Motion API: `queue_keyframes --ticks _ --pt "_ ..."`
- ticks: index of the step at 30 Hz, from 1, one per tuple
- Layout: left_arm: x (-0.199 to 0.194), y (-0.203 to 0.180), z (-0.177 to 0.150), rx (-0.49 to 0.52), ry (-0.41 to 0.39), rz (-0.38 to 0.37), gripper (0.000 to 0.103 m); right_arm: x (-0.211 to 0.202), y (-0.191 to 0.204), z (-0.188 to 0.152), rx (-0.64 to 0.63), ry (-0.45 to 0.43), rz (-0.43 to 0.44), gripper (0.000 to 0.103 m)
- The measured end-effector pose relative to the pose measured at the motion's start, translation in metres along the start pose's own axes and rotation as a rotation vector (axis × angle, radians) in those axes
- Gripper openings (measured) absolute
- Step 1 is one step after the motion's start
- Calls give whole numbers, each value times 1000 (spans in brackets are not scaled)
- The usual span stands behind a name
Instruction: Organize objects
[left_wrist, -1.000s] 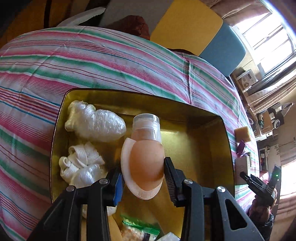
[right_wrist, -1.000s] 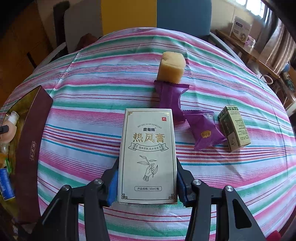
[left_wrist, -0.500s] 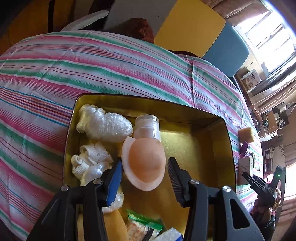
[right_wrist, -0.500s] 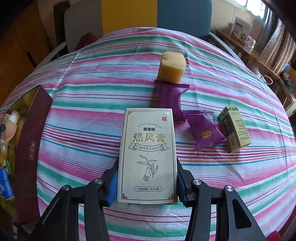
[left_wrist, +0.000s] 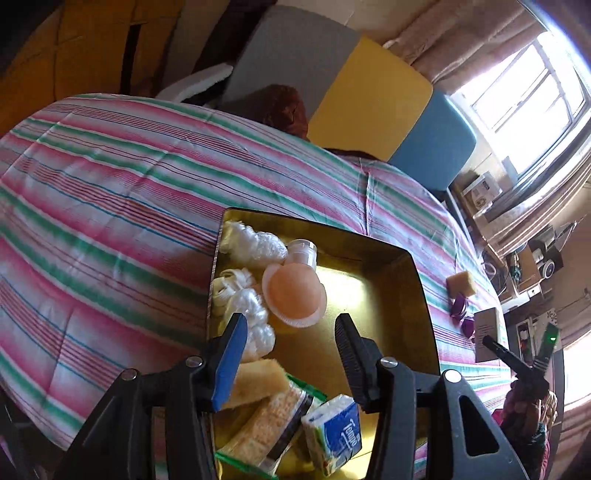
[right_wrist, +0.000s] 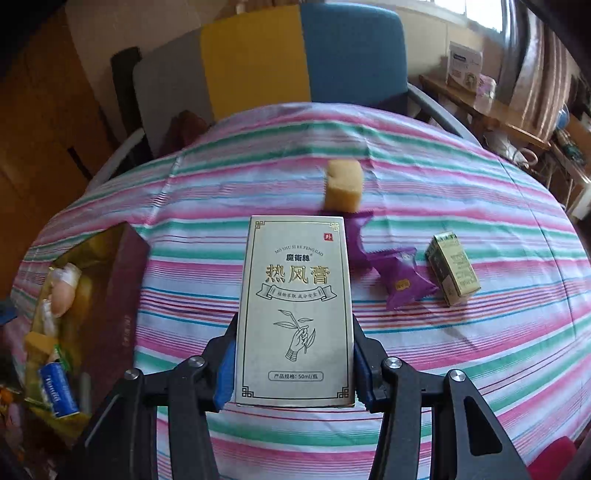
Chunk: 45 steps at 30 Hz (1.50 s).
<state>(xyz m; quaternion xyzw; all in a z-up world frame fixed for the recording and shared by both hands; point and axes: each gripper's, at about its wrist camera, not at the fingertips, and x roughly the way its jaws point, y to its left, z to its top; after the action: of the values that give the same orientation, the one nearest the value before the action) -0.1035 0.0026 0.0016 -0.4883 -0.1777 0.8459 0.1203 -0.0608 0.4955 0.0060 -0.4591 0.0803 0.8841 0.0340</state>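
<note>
A gold tin (left_wrist: 421, 280) sits on the striped tablecloth. Inside it a peach-coloured round pad (left_wrist: 295, 295) leans on a clear-capped bottle (left_wrist: 303, 251). My left gripper (left_wrist: 291, 325) hangs open just above and short of the pad, with nothing between its fingers. My right gripper (right_wrist: 293, 332) is shut on a cream box with gold Chinese print (right_wrist: 295, 295), held upright above the cloth. The tin's maroon outer wall (right_wrist: 122, 295) is at the left of the right wrist view. The left wrist view also catches the right gripper (left_wrist: 517, 365) at far right.
The tin also holds white plastic bundles (left_wrist: 255, 245), a yellow cake piece (left_wrist: 255, 380), a cracker packet (left_wrist: 273, 421) and a tissue pack (left_wrist: 334, 432). On the cloth lie a yellow cake block (right_wrist: 343, 184), two purple packets (right_wrist: 402, 280) and a small green box (right_wrist: 452, 267). Chairs stand behind the table.
My left gripper opened off the peach pad and drew back and up; the pad stays in the tin. My right gripper rose with the cream box.
</note>
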Motion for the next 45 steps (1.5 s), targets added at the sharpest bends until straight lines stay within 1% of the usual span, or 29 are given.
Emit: queue_keyframes --ticks 2,4,6,8,10,11,15,18,20,22,29,31,34,36,39,42,45 --pt "-9 5 -8 -10 -16 -11 50 -23 31 4 -54 -43 64 52" --pt "-14 10 -17 -27 -22 -34 50 -37 68 7 -110 -62 135 52" --pt "-17 14 -23 -40 -23 -50 50 -42 109 7 -176 -63 192 52" --pt "-19 16 -29 -50 -19 -67 50 -35 147 5 -210 -27 238 52" --pt "-23 17 -35 -49 -22 -77 50 -21 182 1 -229 16 255 52" --pt "-24 18 -37 -50 -22 -84 50 -12 200 -1 -241 33 245 52" --pt "-25 24 -44 -64 -15 -109 50 33 239 -9 -196 135 212 52" --pt "-26 30 -49 -80 -11 -122 50 61 252 -11 -147 172 187 52" --pt "-27 35 -52 -91 -13 -128 50 76 259 -13 -139 189 146 52" --pt "-26 40 -54 -102 -12 -135 50 87 266 -17 -120 224 141 52" --pt "-23 56 -60 -144 -4 -139 50 93 285 -26 -111 235 138 52" --pt "-23 58 -61 -150 -5 -141 50 94 287 -28 -84 245 152 54" --pt "-23 61 -63 -157 -3 -140 50 99 285 -32 -2 280 221 60" --pt "-23 63 -64 -162 0 -138 50 102 281 -35 52 308 290 66" --pt "-23 63 -65 -164 0 -136 50 105 279 -40 121 350 424 74" --pt "-24 60 -66 -158 -4 -134 50 104 277 -42 137 358 488 80" --pt "-27 55 -67 -139 -12 -130 50 103 274 -45 142 364 533 82"
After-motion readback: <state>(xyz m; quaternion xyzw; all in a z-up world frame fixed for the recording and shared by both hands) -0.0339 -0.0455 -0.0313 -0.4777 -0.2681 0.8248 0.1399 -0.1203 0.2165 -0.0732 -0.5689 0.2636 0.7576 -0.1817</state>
